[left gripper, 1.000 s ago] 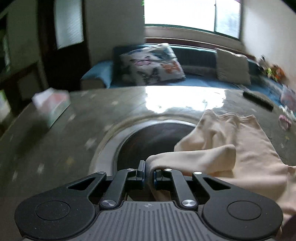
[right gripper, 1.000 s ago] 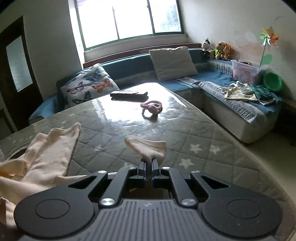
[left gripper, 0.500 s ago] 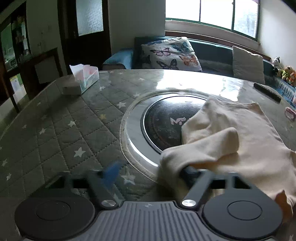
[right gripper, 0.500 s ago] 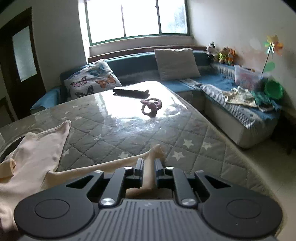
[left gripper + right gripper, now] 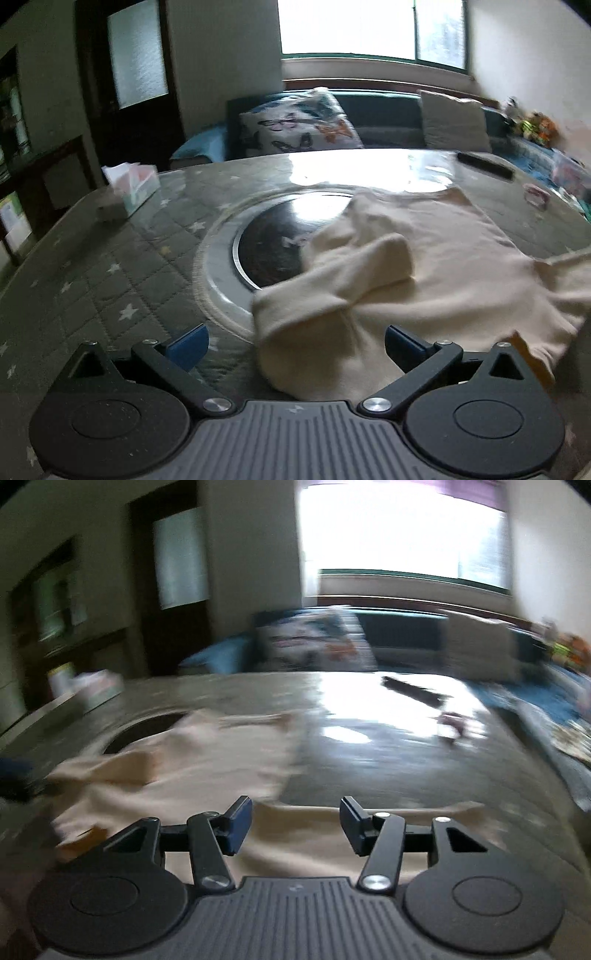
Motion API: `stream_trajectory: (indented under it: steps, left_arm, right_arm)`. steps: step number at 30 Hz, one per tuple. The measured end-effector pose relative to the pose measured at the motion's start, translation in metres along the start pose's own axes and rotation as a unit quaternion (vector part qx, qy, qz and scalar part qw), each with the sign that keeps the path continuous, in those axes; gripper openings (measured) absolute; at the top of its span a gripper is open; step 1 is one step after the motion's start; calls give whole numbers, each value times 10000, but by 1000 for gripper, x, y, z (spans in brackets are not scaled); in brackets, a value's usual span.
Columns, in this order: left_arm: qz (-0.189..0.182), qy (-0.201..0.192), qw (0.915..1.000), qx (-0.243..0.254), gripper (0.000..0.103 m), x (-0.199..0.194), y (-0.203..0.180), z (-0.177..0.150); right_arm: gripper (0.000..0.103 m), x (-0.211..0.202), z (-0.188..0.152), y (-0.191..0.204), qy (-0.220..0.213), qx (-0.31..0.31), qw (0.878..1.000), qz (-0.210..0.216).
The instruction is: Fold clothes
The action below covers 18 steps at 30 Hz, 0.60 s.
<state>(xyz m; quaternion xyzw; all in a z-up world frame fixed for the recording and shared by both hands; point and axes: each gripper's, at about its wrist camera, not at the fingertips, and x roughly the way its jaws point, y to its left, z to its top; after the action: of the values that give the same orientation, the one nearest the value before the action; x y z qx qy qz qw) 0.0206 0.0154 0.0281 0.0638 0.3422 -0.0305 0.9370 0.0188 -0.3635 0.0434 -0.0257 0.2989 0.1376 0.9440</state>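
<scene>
A cream garment (image 5: 424, 266) lies spread on the quilted star-pattern table (image 5: 110, 258), partly over a round black inset plate (image 5: 273, 240). One sleeve end lies folded toward me between the fingers of my left gripper (image 5: 295, 345), which is open and holds nothing. In the blurred right wrist view the garment (image 5: 192, 771) lies left and ahead, with a strip of it under my right gripper (image 5: 295, 823), which is open and empty.
A tissue box (image 5: 135, 186) stands at the table's far left. A black remote (image 5: 484, 164) and a small pink object (image 5: 537, 194) lie at the far right. A sofa with a butterfly cushion (image 5: 299, 125) runs behind the table, under the window.
Both grippers have opened and let go of the garment's sleeves, which now lie on the table. The right gripper has swung left toward the garment.
</scene>
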Motion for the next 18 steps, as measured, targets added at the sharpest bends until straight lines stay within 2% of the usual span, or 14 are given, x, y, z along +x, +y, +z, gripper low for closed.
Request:
stream_trajectory:
  steps: [6, 12, 16, 18]
  left_arm:
    - [-131, 88, 9988, 459, 103, 4, -27, -6]
    - [-198, 201, 9956, 895, 103, 12, -44, -16]
    - [-282, 148, 9937, 1079, 103, 12, -43, -21]
    - [-280, 69, 9935, 1105, 103, 11, -42, -19]
  right_arm:
    - [54, 26, 5, 50, 172, -712, 9942, 787]
    - [54, 49, 4, 84, 453, -1166, 9842, 1252]
    - [54, 52, -8, 101, 693, -1564, 9724, 1586]
    - [54, 51, -14, 105, 782, -1691, 9694, 1599]
